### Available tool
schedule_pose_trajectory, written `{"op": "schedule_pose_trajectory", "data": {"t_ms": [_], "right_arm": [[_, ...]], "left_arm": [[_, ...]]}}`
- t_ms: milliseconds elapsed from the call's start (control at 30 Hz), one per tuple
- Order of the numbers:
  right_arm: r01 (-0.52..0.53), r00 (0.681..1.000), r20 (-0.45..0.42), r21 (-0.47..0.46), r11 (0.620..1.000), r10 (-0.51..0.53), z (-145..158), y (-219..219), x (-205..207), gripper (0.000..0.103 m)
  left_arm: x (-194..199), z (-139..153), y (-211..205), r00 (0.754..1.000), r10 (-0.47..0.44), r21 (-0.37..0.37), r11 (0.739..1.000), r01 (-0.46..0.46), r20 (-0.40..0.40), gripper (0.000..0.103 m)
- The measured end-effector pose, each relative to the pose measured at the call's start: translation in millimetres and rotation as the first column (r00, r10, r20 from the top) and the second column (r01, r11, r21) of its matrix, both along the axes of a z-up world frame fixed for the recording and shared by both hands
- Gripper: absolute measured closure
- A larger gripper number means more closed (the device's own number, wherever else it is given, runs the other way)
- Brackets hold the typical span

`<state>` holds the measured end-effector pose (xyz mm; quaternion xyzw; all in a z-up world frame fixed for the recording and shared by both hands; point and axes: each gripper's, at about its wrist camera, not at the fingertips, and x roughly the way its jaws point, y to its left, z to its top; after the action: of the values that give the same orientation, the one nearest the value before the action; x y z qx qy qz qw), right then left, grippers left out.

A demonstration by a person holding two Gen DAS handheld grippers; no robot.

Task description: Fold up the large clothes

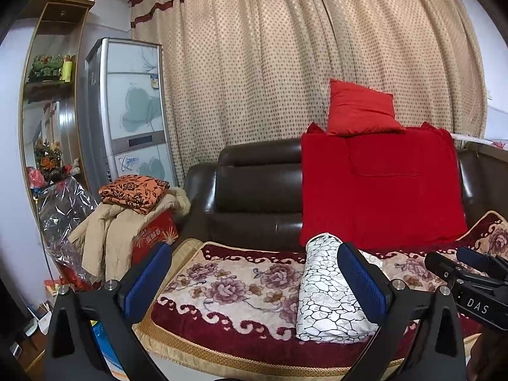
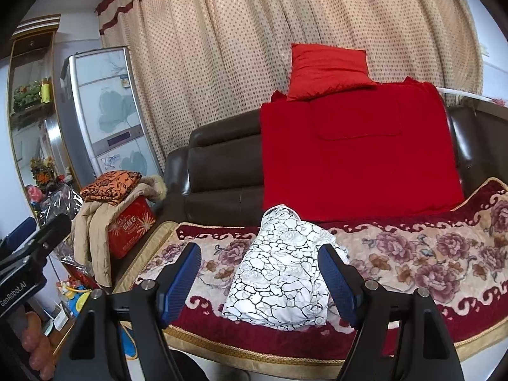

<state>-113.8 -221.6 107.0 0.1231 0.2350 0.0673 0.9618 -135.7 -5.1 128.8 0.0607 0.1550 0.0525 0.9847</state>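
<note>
I am holding the left gripper (image 1: 254,281) and right gripper (image 2: 260,277) with jaws apart, empty; I am judging the folded white patterned garment (image 2: 279,279) soft, light, best pinched at its edges.

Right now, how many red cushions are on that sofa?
2: a small red pillow sits on top of the backrest, and a large red cushion leans against the backrest below it. Others could be hidden out of view.

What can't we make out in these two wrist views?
- White patterned garment: right side hidden by the left gripper's finger, left wrist view.
- Its fold layers and underside: hidden in both views.
- Sofa backrest: partly covered by red blanket.
- Shelf items: too small.
</note>
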Motion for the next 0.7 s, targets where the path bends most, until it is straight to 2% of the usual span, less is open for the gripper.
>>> {"op": "schedule_pose_trajectory", "data": {"t_ms": [700], "right_arm": [[0.027,0.999,-0.033,-0.041,0.999,-0.028,-10.6,2.5,26.5,0.024]], "left_arm": [[32.1,-15.7,4.9,0.999,-0.014,-0.025,1.000,0.013,-0.045,0.000]]}}
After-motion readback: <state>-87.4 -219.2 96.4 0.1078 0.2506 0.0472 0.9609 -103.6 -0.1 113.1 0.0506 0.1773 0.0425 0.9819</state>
